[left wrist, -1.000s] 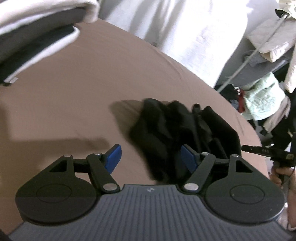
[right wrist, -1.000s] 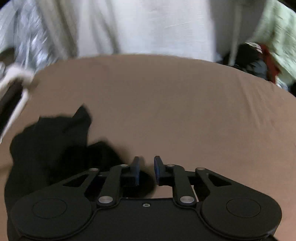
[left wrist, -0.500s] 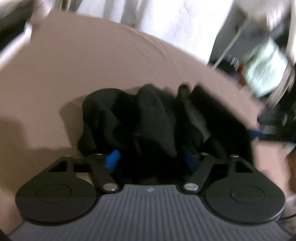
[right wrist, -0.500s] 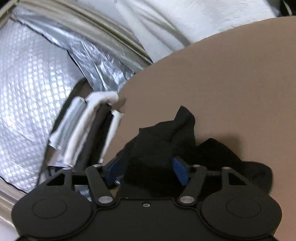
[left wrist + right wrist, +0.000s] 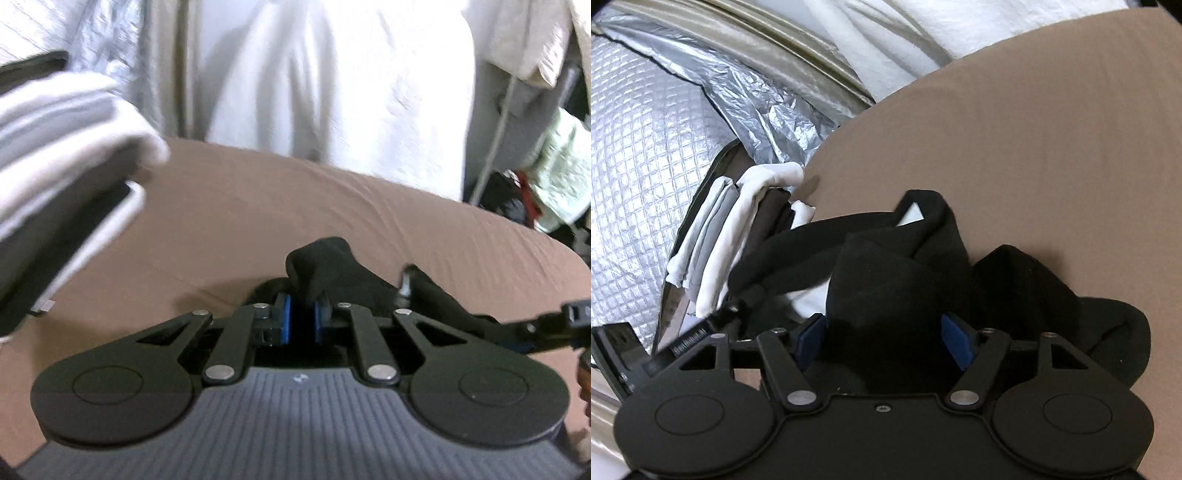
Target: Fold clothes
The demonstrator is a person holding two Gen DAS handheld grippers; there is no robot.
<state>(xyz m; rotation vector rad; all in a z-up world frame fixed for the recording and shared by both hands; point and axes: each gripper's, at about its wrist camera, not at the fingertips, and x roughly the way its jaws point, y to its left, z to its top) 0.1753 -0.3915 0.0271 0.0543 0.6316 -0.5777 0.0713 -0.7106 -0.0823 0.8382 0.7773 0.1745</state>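
Observation:
A crumpled black garment (image 5: 332, 269) lies on the brown sheet (image 5: 258, 206). My left gripper (image 5: 301, 321) has a fold of it between its blue pads; the jaws are closing and pinch the cloth, which rises in a peak above them. In the right wrist view the same garment (image 5: 886, 288) bulges up between the wide-apart pads of my right gripper (image 5: 882, 339), whose jaws stand open around the mound. A strip of the cloth stretches left, pulled taut towards the left gripper's finger (image 5: 738, 306). The right gripper's finger (image 5: 546, 325) shows at the right edge of the left view.
A stack of folded white and dark clothes (image 5: 66, 147) sits at the left of the sheet, also in the right view (image 5: 738, 229). Silver quilted foil (image 5: 646, 147) and white drapery (image 5: 332, 74) line the far side. A rack with pale green clothing (image 5: 561, 173) stands at the right.
My left jaws went from wide open to pinched on the black garment and rose with it. The right jaws opened wide and swung left over the garment.

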